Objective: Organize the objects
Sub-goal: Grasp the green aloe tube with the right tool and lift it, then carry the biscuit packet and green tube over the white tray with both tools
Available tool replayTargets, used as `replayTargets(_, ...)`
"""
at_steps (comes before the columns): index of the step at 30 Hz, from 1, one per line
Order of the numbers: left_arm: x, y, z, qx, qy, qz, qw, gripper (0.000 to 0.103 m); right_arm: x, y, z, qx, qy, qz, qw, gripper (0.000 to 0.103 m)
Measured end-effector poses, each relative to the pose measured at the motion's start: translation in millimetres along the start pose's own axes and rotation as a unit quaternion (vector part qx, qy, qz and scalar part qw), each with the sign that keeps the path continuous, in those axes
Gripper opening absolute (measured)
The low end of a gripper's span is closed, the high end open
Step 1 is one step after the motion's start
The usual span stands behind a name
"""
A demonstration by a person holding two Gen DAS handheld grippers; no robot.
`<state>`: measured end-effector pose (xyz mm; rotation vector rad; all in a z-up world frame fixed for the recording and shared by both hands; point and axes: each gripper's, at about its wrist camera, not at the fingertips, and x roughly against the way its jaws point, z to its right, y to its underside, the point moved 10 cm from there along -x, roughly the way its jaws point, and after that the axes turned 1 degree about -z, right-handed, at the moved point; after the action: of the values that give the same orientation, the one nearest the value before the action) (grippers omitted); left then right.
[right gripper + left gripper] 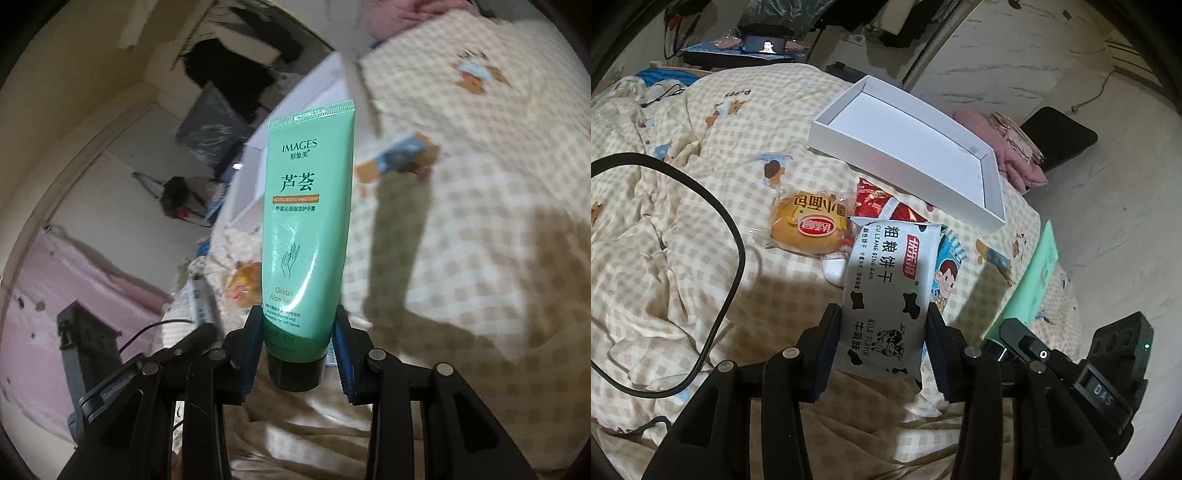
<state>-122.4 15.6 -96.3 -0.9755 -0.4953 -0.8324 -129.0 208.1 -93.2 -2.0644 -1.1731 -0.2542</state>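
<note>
While left gripper (884, 336) clamps cracker packet (890, 288) over bedspread (683, 240), right gripper (297, 343) pinches green hand-cream tube (308, 229); white box (905, 147) beyond.

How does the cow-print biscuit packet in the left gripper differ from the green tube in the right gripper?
The biscuit packet is a flat white wrapper with black cow patches; the hand cream tube is a glossy green tube with a black cap. The packet hangs over other snacks on the bed; the tube is lifted with its crimped end pointing away. Both are clamped between gripper fingers: left gripper, right gripper.
</note>
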Motion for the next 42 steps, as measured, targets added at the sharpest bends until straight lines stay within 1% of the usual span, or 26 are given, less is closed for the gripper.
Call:
replayTargets(3, 0, 0, 2, -0.003, 0.003, -0.003, 1.0000, 0.048, -9, 8, -29, 0.024, -0.019, 0.001, 1.000, 0.037)
replayTargets(7, -2, 2, 5, -0.019, -0.007, -0.007, 0.9998, 0.048, -5, 12, -36, 0.050, -0.013, 0.005, 0.999, 0.037)
replayTargets(10, -2, 3, 6, -0.024, -0.006, -0.007, 0.9997, 0.048, -2, 15, -35, 0.047, -0.012, 0.007, 0.999, 0.037)
replayTargets(12, -2, 4, 6, -0.029, -0.008, -0.008, 0.9995, 0.048, -10, 15, -40, 0.043, -0.011, 0.006, 0.999, 0.037)
replayTargets(15, -2, 4, 10, -0.038, -0.009, -0.007, 0.9992, 0.048, -10, 22, -42, 0.039, -0.009, -0.008, 0.999, 0.037)
replayTargets(19, 5, 0, 14, -0.041, 0.006, 0.011, 0.9991, 0.048, -14, 28, -46, 0.045, 0.003, -0.021, 0.999, 0.037)
replayTargets(21, 8, -2, 16, -0.045, 0.010, 0.018, 0.9988, 0.048, -12, 35, -47, 0.043, 0.001, -0.028, 0.999, 0.037)
replayTargets(26, 7, -1, 16, -0.048, 0.006, 0.013, 0.9987, 0.048, -14, 34, -47, 0.037, -0.003, -0.032, 0.999, 0.037)
replayTargets(29, 6, -1, 16, -0.047, 0.006, 0.012, 0.9988, 0.049, -18, 37, -39, 0.030, 0.008, -0.045, 0.999, 0.038)
replayTargets(31, 6, 0, 16, -0.048, 0.006, 0.011, 0.9988, 0.048, -24, 36, -41, 0.028, 0.010, -0.051, 0.998, 0.038)
replayTargets(37, 6, 0, 16, -0.048, 0.006, 0.009, 0.9988, 0.049, -30, 37, -49, 0.043, 0.013, -0.055, 0.997, 0.038)
replayTargets(40, 6, 0, 16, -0.048, 0.005, 0.008, 0.9988, 0.048, -31, 37, -48, 0.048, 0.024, -0.056, 0.997, 0.038)
replayTargets(42, 6, 1, 16, -0.049, 0.005, 0.008, 0.9987, 0.048, -32, 37, -48, 0.046, 0.025, -0.055, 0.997, 0.038)
